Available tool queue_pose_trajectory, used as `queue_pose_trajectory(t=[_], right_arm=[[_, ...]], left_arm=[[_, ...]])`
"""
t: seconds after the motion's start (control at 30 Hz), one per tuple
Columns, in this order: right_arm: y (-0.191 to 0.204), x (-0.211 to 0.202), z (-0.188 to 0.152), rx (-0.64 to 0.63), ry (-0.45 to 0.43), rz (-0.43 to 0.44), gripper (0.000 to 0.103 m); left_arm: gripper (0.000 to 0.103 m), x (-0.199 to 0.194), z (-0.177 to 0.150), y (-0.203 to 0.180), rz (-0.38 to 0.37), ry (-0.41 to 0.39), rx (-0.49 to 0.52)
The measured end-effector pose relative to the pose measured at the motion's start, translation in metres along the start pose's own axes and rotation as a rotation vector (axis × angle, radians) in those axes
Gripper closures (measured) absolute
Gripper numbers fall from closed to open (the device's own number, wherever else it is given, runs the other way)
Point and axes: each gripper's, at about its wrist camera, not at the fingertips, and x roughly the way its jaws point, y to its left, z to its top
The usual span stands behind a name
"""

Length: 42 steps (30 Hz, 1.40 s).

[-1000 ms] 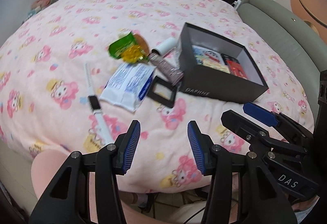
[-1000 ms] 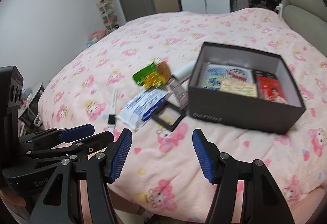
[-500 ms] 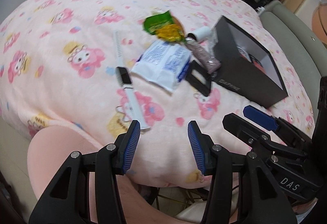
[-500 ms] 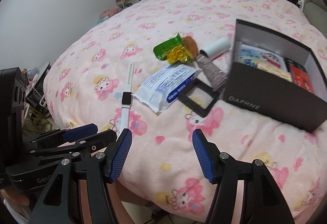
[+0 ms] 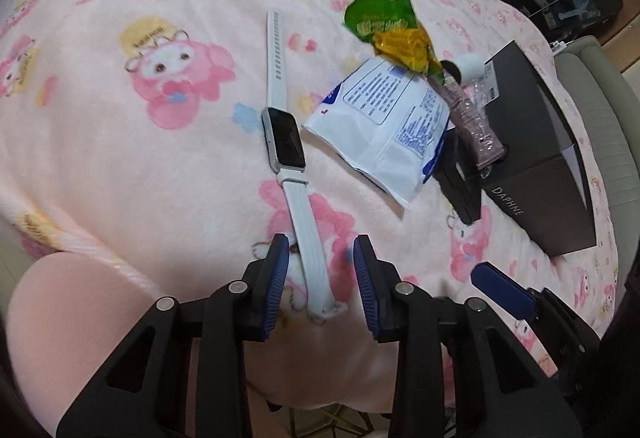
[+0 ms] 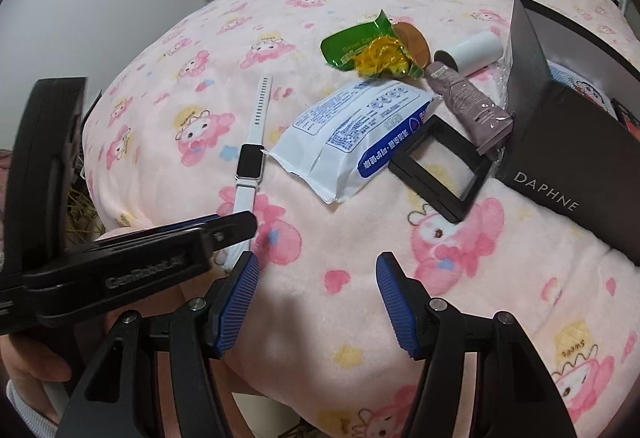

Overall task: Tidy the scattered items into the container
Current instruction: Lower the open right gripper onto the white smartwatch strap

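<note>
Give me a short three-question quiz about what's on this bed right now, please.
1. True or false: the white watch lies inside the black box.
2. Which tongs have the watch strap between them: left or right?
3. What touches the green snack bag: (a) the wipes pack, (b) the black frame?

Key: 1 false, it lies on the blanket. 2 the left tongs, not yet clamped. 3 a.
</note>
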Motion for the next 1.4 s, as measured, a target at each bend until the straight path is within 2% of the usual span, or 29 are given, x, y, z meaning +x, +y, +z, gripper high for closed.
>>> queue_pose_trajectory(t=[0.1,0.17,0.23,0.33,0.5,0.6,0.67,0.7,0.73,0.8,0.97,1.13,1.2,1.27,1.3,1.33,1.4], right_arm=[[-0.002,0.002,0.000,0.008,0.008,-0.012,0.045],[-0.005,0.003,0.000,0.014,0.008,-0.020,0.045],[-0.008,0.003,-0.001,0.020,0.009,-0.026,0.045],[-0.014,0.002,-0.005,0.030,0.012,-0.030,0.045],[-0.028,0.000,-0.017,0.050,0.022,-0.041,0.045],[-0.037,-0.001,-0.023,0.073,0.034,-0.044,0.045],[-0.041,-0.002,-0.025,0.088,0.037,-0.039,0.045],[-0.042,-0.002,-0.026,0.092,0.038,-0.038,0.045],[-0.043,-0.002,-0.026,0.096,0.039,-0.037,0.045],[-0.044,-0.003,-0.026,0.104,0.040,-0.035,0.045],[-0.033,0.003,-0.024,0.078,0.052,0.008,0.045],[-0.014,0.035,-0.017,0.013,0.109,0.085,0.045],[-0.013,0.052,-0.016,0.010,0.128,0.091,0.045],[-0.015,0.054,-0.016,0.021,0.116,0.093,0.051],[-0.016,0.053,-0.016,0.027,0.108,0.096,0.069],[-0.019,0.051,-0.017,0.032,0.102,0.102,0.081],[-0.025,0.042,-0.019,0.044,0.088,0.116,0.087]], left_arm=[[0.069,0.011,0.001,0.003,0.003,0.024,-0.023],[0.078,0.015,0.001,0.002,-0.008,0.030,-0.020],[0.095,0.017,-0.002,-0.004,-0.026,0.033,0.002],[0.099,0.018,-0.008,-0.011,-0.092,0.040,0.018],[0.099,0.021,-0.019,-0.028,-0.173,0.066,0.068],[0.099,0.022,-0.023,-0.035,-0.261,0.103,0.097],[0.091,0.026,-0.023,-0.033,-0.280,0.137,0.079],[0.078,0.028,-0.023,-0.032,-0.287,0.153,0.068],[0.074,0.029,-0.022,-0.027,-0.291,0.154,0.043],[0.074,0.026,-0.017,-0.018,-0.308,0.133,-0.006],[0.074,0.012,-0.015,-0.004,-0.239,0.035,-0.039],[0.074,0.017,-0.014,0.003,-0.202,0.028,-0.050],[0.074,0.019,-0.014,0.002,-0.187,0.030,-0.038],[0.074,0.024,-0.013,-0.005,-0.173,0.028,-0.023],[0.074,0.024,-0.013,-0.007,-0.171,0.026,-0.011],[0.074,0.023,-0.014,-0.009,-0.171,0.024,0.000],[0.074,0.022,-0.015,-0.012,-0.186,0.023,0.016]])
